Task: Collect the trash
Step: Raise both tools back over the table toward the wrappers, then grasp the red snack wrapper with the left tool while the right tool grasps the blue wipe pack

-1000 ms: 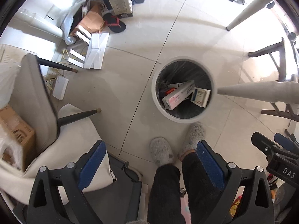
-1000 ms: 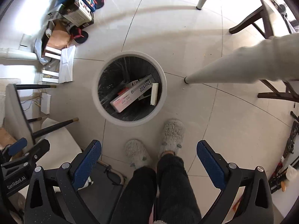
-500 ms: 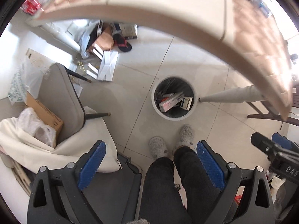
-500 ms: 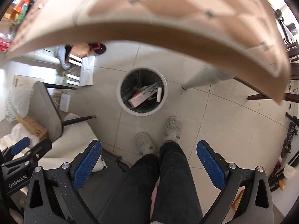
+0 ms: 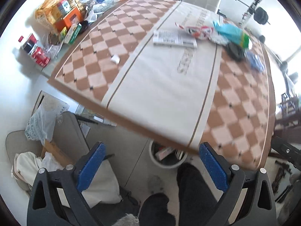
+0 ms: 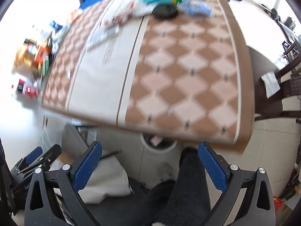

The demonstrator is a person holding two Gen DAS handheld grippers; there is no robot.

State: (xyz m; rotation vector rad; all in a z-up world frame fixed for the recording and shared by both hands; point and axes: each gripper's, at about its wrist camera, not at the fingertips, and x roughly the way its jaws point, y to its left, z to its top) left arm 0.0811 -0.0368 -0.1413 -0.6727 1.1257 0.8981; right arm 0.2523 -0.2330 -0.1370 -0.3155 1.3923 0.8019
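Both grippers are open and empty, held above the near table edge. My left gripper (image 5: 150, 162) and my right gripper (image 6: 149, 162) hover over the white trash bin (image 5: 156, 162), half hidden under the table (image 5: 160, 86); the bin also shows in the right wrist view (image 6: 160, 148) with boxes inside. On the far side of the checkered tablecloth lie a flat white box (image 5: 174, 38), a red-white wrapper (image 5: 197, 30), a teal-green bag (image 5: 233, 33), a black round object (image 5: 235, 51), a blue packet (image 5: 255, 61) and a small crumpled white scrap (image 5: 115, 58).
Snack boxes (image 5: 62, 17), a cola can (image 5: 40, 56) and a bottle stand on the table's far left. A grey chair (image 5: 67, 131) with bags is on the left, a dark chair (image 6: 272, 86) on the right. The person's legs (image 5: 191, 192) are below.
Both grippers have risen from looking down into the bin to above table level; the tabletop and its trash have come into view, and the bin is now mostly hidden under the table edge.
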